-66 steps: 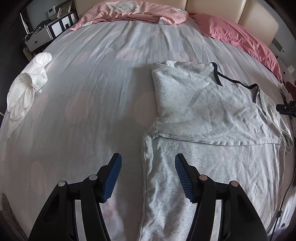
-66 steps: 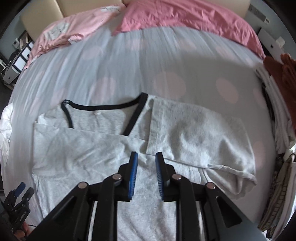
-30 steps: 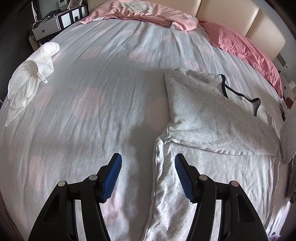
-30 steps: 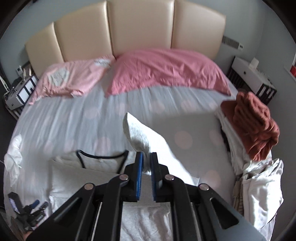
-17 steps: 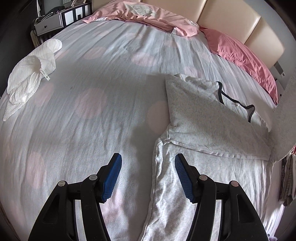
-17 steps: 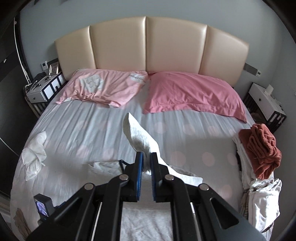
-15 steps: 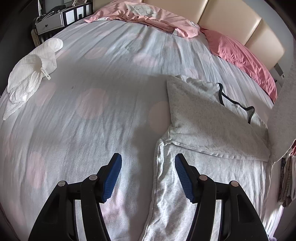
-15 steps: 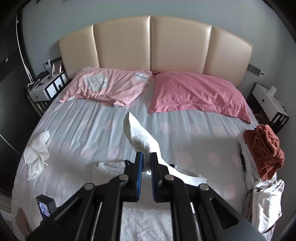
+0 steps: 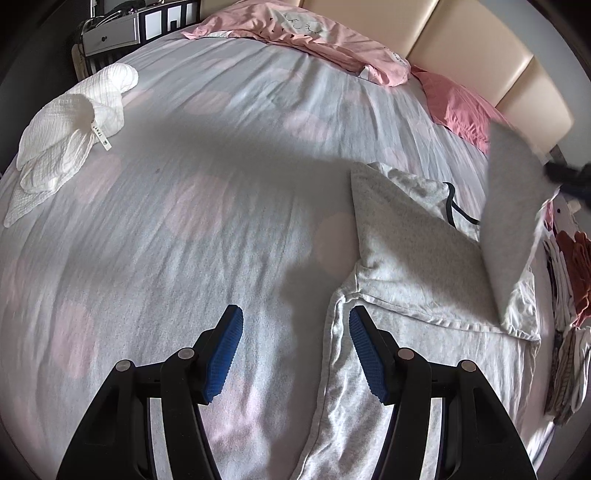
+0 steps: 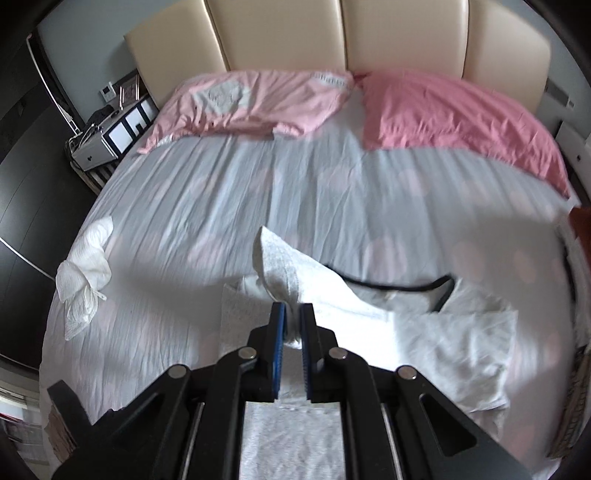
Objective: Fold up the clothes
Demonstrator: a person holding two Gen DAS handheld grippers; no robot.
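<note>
While the grey T-shirt (image 9: 413,258) lies spread on the bed (image 9: 221,221), its body running down toward the near edge, the right gripper (image 10: 291,314) has its blue pads clamped on a pinch of the shirt's cloth, and a pointed flap of the fabric stands up beyond the fingertips. In the left wrist view that same lifted part shows as a tilted grey panel at the right side, raised off the shirt, with the dark blur beside it probably the right gripper — it is too smeared to say for certain.

The left gripper (image 9: 295,332) hangs over the bed with its jaws spread wide and nothing between the pads. Its left finger is over bare sheet; its right finger is over the shirt's left side edge, which runs up between the two pads as a rolled hem. Whether that finger touches the cloth cannot be told.

One sleeve is already folded in across the chest, its hem lying as a straight line across the shirt. The black neckline trim (image 10: 388,286) shows at the far end of the shirt, toward the pillows.

A crumpled white garment (image 9: 70,129) lies well apart from the shirt, near the bed's left edge. Two pink pillows (image 10: 443,110) lie against the cream headboard (image 10: 369,33). At the right edge of the bed a stack of other clothes (image 9: 569,295) lies — white pieces with something rust-coloured on top.
</note>
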